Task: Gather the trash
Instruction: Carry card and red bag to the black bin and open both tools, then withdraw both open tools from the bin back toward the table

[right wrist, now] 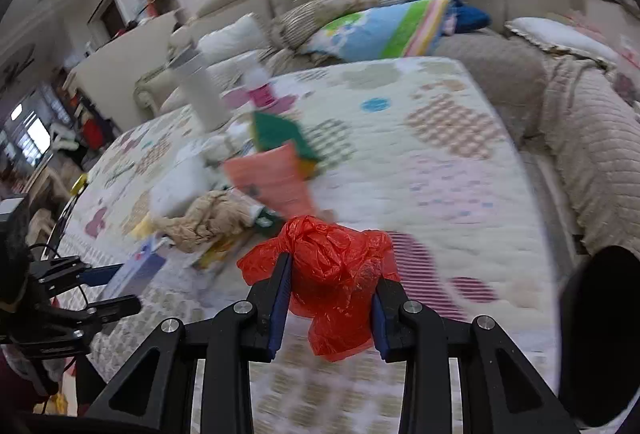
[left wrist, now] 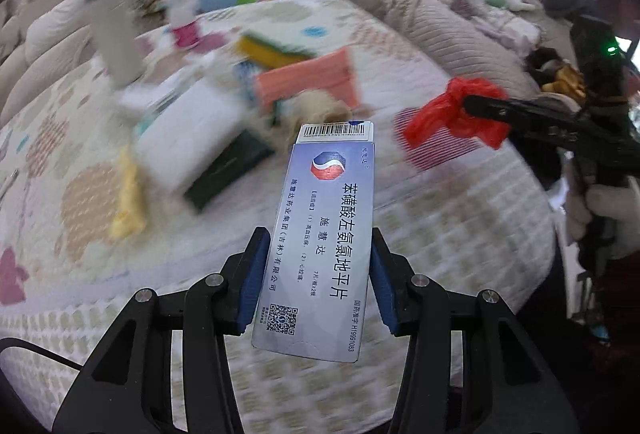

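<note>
The left hand-held gripper (left wrist: 316, 274) clamps a medicine box (left wrist: 320, 242) at lower centre, the right hand-held gripper (right wrist: 330, 298) pinches a crumpled red bag (right wrist: 332, 274), both evidently lifted off the bed (right wrist: 460, 162) for disposal.

Clutter crowds the quilt's (right wrist: 460, 162) middle: a white bottle (right wrist: 200, 90) standing behind, sponge (right wrist: 280, 132), orange cloth (right wrist: 272, 174) and crumpled paper (right wrist: 208, 218) ahead. Open quilt lies to the right, toward the pillows (right wrist: 384, 26).

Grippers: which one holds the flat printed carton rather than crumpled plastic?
The left gripper: its pads clamp the pale blue medicine box. The right gripper grips a crumpled red plastic bag.
</note>
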The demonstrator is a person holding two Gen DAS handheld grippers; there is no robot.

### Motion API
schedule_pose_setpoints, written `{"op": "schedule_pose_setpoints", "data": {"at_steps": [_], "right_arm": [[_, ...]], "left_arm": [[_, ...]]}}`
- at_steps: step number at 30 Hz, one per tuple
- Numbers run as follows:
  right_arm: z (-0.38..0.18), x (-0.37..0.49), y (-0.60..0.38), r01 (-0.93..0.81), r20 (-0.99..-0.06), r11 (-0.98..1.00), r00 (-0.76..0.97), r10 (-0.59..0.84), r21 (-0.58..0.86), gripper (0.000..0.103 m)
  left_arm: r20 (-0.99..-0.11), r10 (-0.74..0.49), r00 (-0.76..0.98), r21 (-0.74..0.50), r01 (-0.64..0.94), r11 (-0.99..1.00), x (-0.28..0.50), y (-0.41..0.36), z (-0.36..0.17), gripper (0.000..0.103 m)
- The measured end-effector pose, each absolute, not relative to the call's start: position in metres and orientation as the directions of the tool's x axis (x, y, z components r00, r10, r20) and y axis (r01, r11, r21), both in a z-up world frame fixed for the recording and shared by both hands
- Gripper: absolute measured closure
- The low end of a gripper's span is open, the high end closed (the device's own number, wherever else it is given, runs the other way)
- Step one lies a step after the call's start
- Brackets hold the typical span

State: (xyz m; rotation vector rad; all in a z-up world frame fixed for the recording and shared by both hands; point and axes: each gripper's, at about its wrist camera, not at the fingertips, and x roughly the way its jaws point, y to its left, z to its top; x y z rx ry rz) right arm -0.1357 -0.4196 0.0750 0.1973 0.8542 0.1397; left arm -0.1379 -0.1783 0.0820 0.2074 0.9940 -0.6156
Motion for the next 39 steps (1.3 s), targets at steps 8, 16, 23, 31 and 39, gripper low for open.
{"op": "schedule_pose_setpoints", "data": {"at_steps": [8, 16, 23, 31, 39], "right_arm": [[0.082, -0.169, -0.499, 0.118, -0.734, 0.973, 0.676, 0.068, 0.199, 0.070], [0.079, -0.206, -0.580, 0.309, -0.744, 0.937, 0.662, -0.089, 0.163, 0.070], [0.061, -0.221, -0.632, 0.438, -0.777, 0.890, 0.601, -0.189, 0.123, 0.070], [0.046, -0.232, -0.660, 0.497, -0.798, 0.860, 0.561, -0.221, 0.112, 0.060], [0.040, -0.233, -0.663, 0.508, -0.809, 0.850, 0.554, -0.197, 0.141, 0.035]], "left_arm": [[-0.817, -0.481, 0.317, -0.150, 0.689, 0.709, -0.144, -0.274, 0.095, 0.057], [-0.812, -0.540, 0.221, -0.210, 0.753, 0.624, -0.146, -0.373, 0.091, 0.057], [-0.804, -0.568, 0.179, -0.245, 0.770, 0.589, -0.143, -0.444, 0.081, 0.056], [-0.747, -0.660, 0.072, -0.388, 0.760, 0.522, -0.132, -0.487, 0.078, 0.047], [-0.745, -0.662, 0.084, -0.403, 0.734, 0.547, -0.127, -0.477, 0.082, 0.042]]}}
